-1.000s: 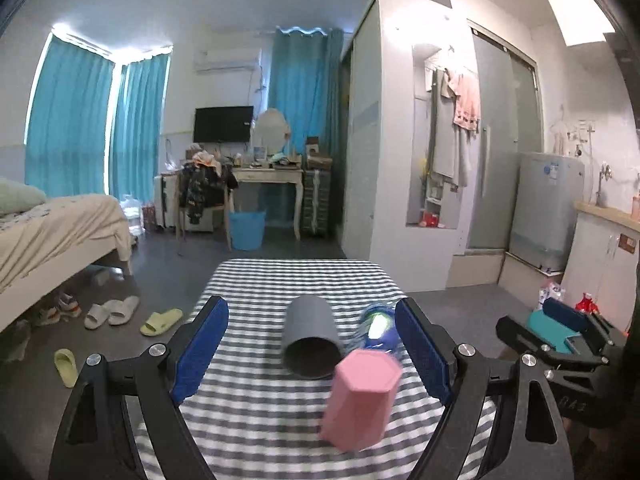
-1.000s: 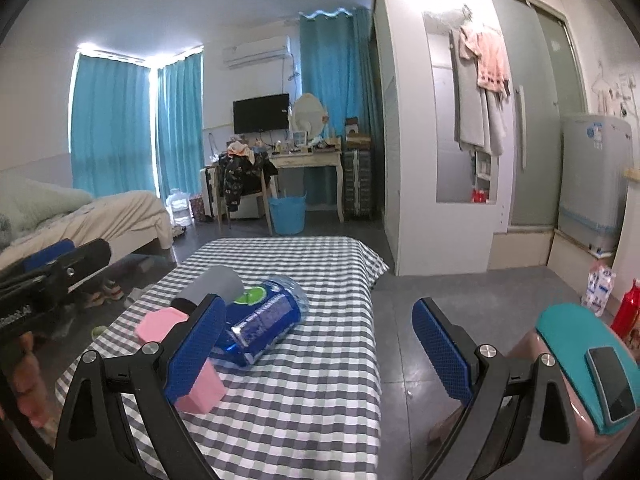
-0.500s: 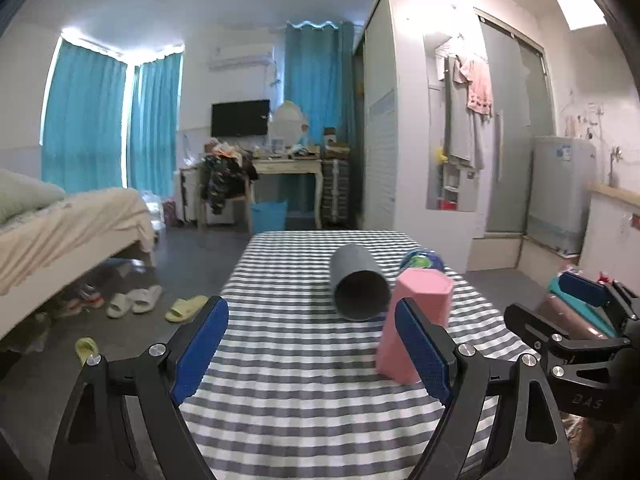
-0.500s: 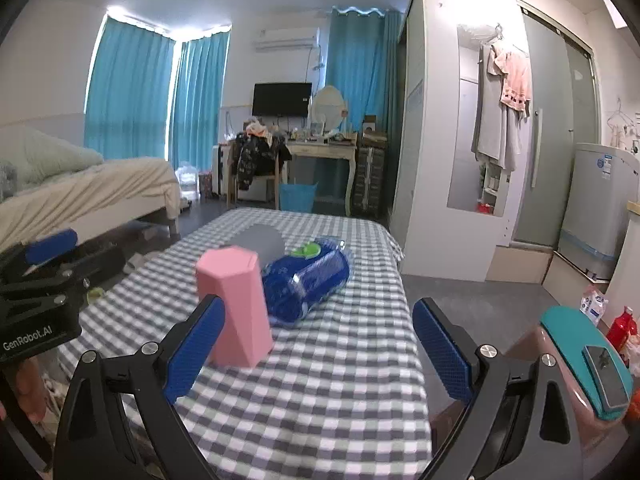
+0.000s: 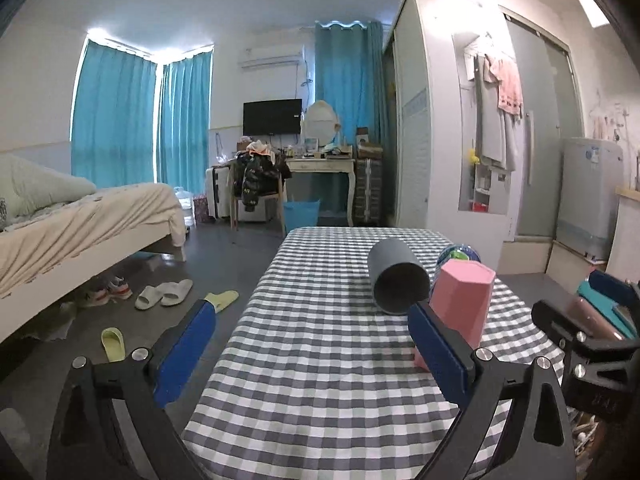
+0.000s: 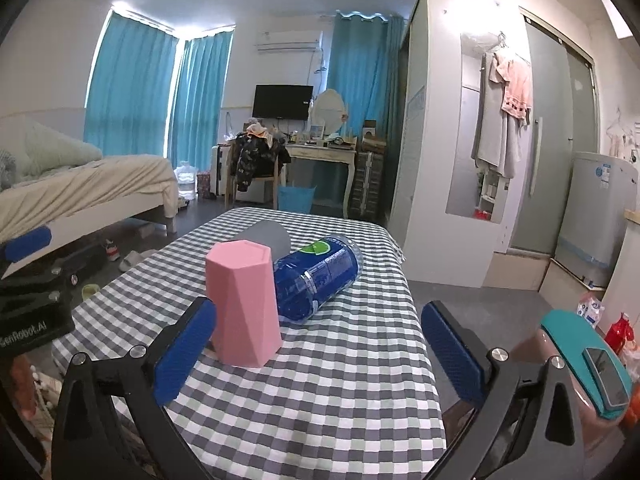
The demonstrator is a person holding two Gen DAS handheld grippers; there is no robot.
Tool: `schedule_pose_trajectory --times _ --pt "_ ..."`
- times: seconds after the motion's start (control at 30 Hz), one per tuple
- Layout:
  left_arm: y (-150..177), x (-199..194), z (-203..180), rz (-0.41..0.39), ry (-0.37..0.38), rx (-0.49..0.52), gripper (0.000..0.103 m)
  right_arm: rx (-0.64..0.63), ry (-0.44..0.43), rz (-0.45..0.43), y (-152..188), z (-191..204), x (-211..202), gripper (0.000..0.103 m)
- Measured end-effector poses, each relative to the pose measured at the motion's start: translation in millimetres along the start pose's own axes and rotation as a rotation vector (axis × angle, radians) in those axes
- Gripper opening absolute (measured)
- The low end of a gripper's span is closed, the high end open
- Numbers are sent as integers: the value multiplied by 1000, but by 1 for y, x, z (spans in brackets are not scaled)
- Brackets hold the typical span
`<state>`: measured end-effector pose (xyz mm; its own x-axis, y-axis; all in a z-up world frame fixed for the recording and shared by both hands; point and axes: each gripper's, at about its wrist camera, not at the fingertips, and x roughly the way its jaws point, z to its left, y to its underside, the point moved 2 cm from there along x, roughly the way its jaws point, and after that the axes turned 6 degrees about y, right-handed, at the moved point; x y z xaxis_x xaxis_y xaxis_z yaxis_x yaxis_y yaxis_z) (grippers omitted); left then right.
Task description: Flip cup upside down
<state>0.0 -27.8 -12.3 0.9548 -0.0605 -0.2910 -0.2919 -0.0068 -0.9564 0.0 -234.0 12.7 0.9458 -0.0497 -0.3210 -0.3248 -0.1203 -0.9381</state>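
Observation:
A pink faceted cup (image 5: 463, 304) (image 6: 242, 304) stands on the checked tablecloth (image 5: 320, 344), its wider closed end up. A grey cup (image 5: 396, 280) lies on its side behind it, mouth toward the left wrist view; only its base shows in the right wrist view (image 6: 267, 236). My left gripper (image 5: 312, 348) is open and empty, its right finger just in front of the pink cup. My right gripper (image 6: 320, 352) is open and empty, its left finger near the pink cup's base.
A blue plastic bottle (image 6: 320, 280) lies on its side beside the pink cup, touching the grey one. The table's edges (image 6: 412, 300) drop to the floor at left and right. A bed (image 5: 80, 224) and slippers (image 5: 164, 294) lie left; a wardrobe (image 5: 432, 140) stands right.
Both grippers have pulled back and levelled out. The pink cup, tilted in mid-air a second ago, now stands on the table. The grey cup and bottle have not moved.

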Motion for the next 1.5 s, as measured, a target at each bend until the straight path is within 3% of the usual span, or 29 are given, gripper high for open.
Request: schedule_pose_trajectory --times 0.73,1.5 --pt "0 -4 0 8 77 -24 100 19 5 -1 -2 -7 1 103" --pt "1 -3 1 -4 76 -29 100 19 7 -7 -3 -7 -1 103"
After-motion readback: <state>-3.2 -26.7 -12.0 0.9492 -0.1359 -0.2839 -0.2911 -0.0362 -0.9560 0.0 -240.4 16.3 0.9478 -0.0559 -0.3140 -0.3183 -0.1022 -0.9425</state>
